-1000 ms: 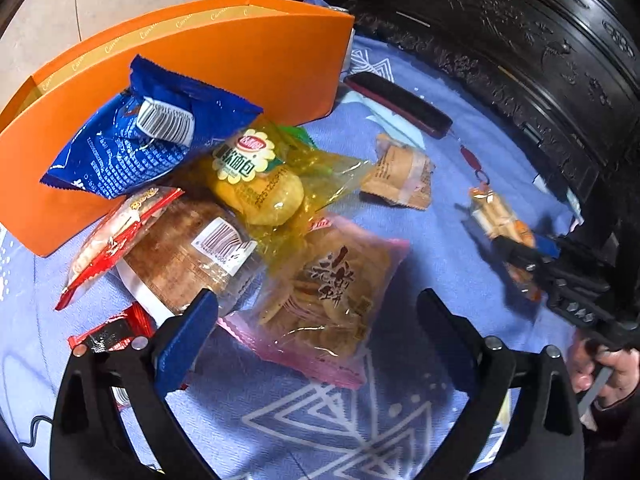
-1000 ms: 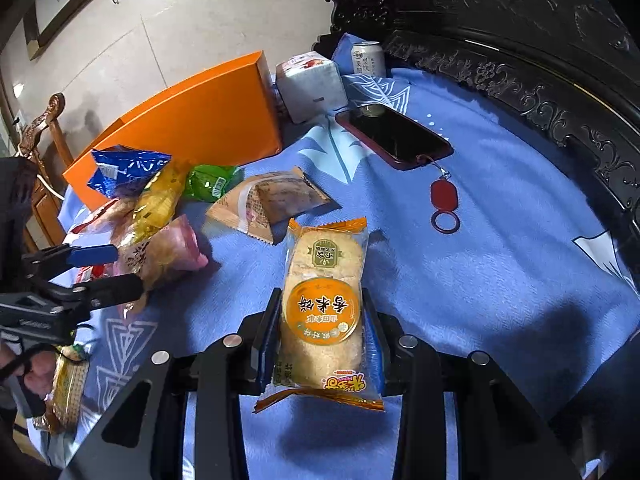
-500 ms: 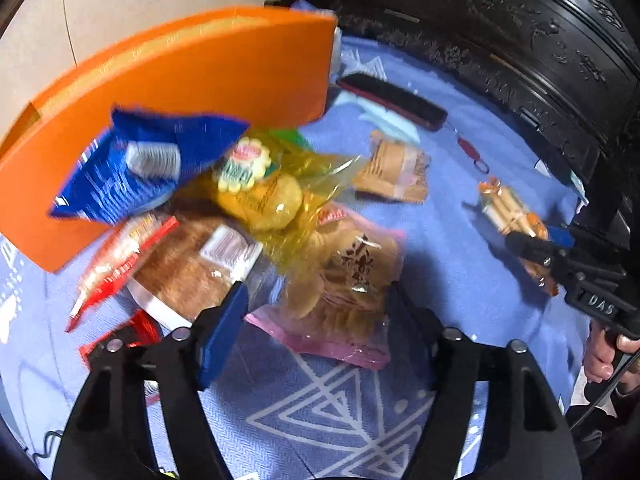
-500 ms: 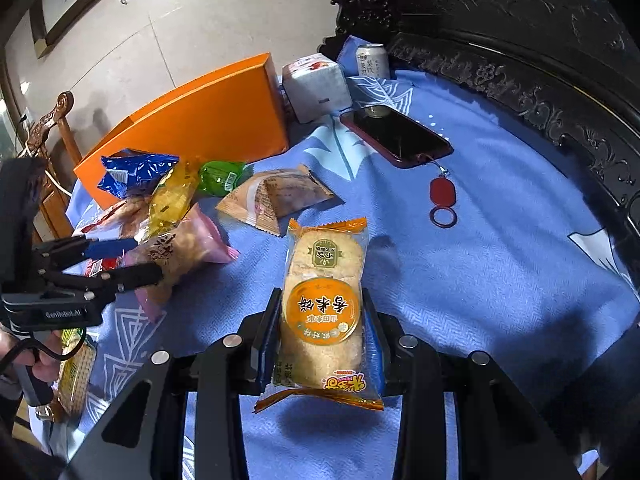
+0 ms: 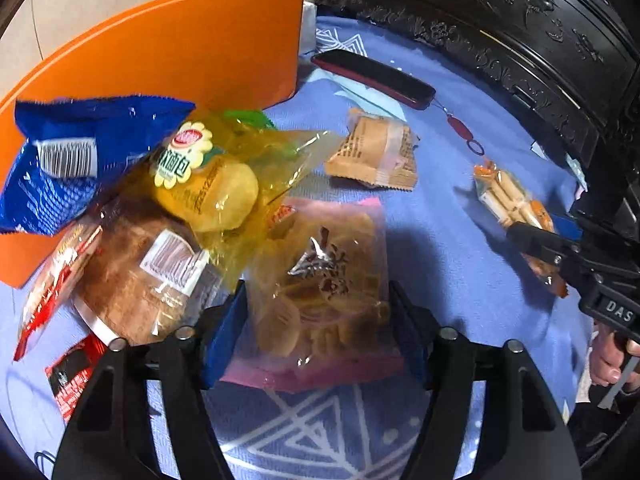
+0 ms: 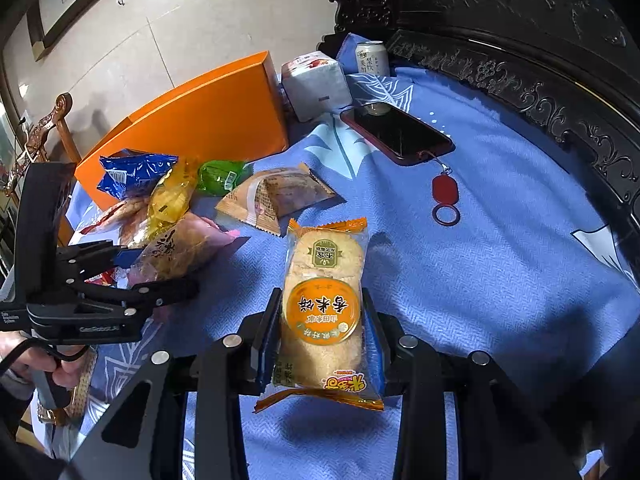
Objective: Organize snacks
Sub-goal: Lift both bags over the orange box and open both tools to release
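Note:
My left gripper [image 5: 316,300] has its jaws closing on a clear, pink-edged cracker packet [image 5: 320,280], and both blue pads press its sides. From the right wrist view, that gripper [image 6: 164,276] holds the packet [image 6: 180,248] at the near end of a snack pile. My right gripper [image 6: 322,300] is shut on an orange rice-cracker packet [image 6: 324,280], held just above the blue cloth. An orange box [image 5: 180,48] stands behind the pile. In the pile are a blue bag [image 5: 80,152], a yellow packet [image 5: 208,188] and a brown bread pack [image 5: 132,280].
A tan packet [image 6: 276,192] and a green one [image 6: 220,176] lie on the cloth. Behind them are a phone [image 6: 396,132] with a red key ring [image 6: 444,192], a white tissue pack [image 6: 316,84] and a can [image 6: 372,58]. A dark carved wooden rim [image 6: 520,88] borders the right.
The left gripper moved forward and down over the pink-edged packet, and its jaws narrowed from wide open onto the packet's sides. The right gripper and its packet stayed put.

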Action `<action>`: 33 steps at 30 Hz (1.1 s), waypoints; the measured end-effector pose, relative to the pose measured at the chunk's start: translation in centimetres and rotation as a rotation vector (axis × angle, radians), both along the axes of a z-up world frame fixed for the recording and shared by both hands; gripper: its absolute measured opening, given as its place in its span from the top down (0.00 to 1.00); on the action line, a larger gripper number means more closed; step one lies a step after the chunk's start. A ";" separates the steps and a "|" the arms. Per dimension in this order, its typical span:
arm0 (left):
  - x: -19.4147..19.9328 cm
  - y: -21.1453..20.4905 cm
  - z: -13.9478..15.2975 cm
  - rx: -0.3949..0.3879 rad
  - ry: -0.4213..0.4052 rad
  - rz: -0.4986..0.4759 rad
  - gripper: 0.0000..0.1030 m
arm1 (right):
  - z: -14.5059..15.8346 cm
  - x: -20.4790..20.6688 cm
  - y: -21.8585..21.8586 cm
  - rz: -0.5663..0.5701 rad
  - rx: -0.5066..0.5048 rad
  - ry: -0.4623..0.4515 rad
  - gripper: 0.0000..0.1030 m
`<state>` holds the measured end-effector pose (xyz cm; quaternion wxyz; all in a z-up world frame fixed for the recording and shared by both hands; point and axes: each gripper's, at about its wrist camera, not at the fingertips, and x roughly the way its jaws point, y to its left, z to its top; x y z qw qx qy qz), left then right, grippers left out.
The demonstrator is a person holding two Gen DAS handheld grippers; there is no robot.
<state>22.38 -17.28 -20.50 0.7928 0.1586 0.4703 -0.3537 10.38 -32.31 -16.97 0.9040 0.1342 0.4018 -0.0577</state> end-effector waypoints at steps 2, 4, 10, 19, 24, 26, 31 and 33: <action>-0.3 0.1 0.0 -0.010 -0.005 -0.008 0.41 | 0.0 0.1 0.0 0.003 0.001 0.001 0.64; -0.6 0.3 0.1 -0.018 -0.007 -0.013 0.43 | 0.0 0.1 0.2 0.010 0.001 0.002 0.64; -2.2 1.5 0.8 -0.056 -0.003 0.000 0.47 | 0.5 0.2 0.6 0.022 -0.009 -0.010 0.64; -4.2 4.2 4.0 -0.134 -0.043 0.036 0.48 | 1.8 0.1 2.1 0.056 -0.025 -0.037 0.64; -5.3 6.3 6.8 -0.185 -0.088 0.062 0.48 | 3.1 0.5 3.3 0.099 -0.029 -0.064 0.64; -5.4 7.2 8.0 -0.202 -0.114 0.081 0.48 | 3.7 0.8 3.8 0.117 -0.030 -0.076 0.64; -4.0 9.5 11.4 -0.250 -0.173 0.146 0.48 | 6.5 2.3 5.1 0.170 -0.026 -0.151 0.64; -2.7 10.4 13.0 -0.275 -0.201 0.177 0.48 | 8.0 3.5 5.4 0.189 -0.031 -0.192 0.64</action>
